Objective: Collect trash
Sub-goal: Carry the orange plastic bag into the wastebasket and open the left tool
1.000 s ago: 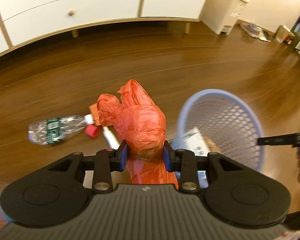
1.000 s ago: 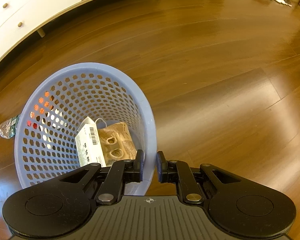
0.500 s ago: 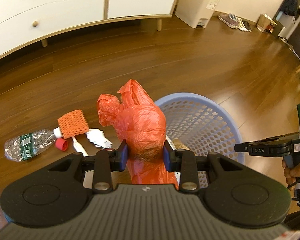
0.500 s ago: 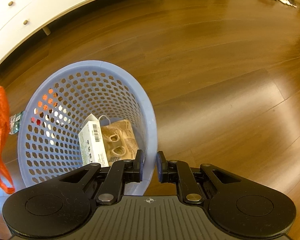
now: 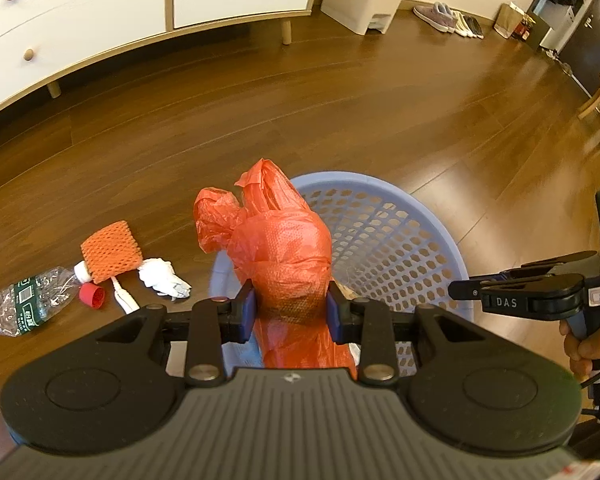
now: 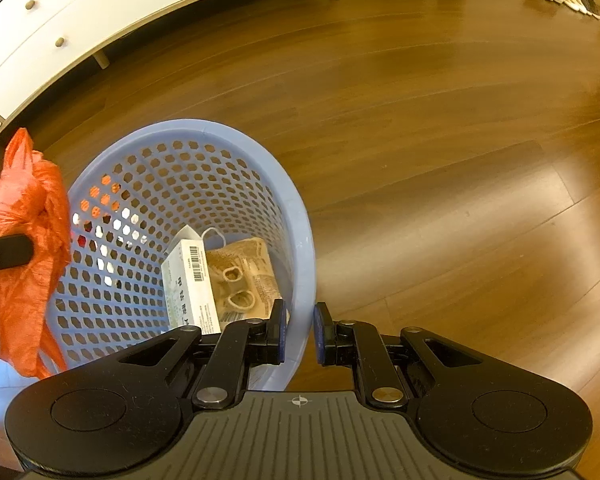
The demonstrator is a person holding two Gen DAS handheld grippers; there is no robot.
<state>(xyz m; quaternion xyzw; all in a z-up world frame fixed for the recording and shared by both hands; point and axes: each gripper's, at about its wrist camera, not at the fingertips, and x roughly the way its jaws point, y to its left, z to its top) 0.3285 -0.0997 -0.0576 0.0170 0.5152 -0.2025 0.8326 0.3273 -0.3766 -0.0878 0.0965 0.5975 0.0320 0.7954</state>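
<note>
1. Left tool [image 5: 291, 312] clamps the crumpled orange plastic bag [image 5: 284, 252], holding it up over the near rim of the perforated blue plastic basket [image 5: 420, 216]
2. Right tool [image 6: 299, 334] pinches the basket's near wall, one pad inside, one outside
3. A white barcoded carton [image 6: 190, 284] lies in the basket; a crushed clear plastic bottle [image 5: 28, 300] lies on the wooden floor [image 5: 380, 112]

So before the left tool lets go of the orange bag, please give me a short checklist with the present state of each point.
1. Left tool shut on orange bag: ok.
2. Right tool gripping the blue basket rim: ok.
3. Bag fully over the opening: not ok; in the right wrist view it hangs at the left rim.
4. Room inside beside the white carton: ok.
5. Bag bottom clear of the rim: cannot tell.
</note>
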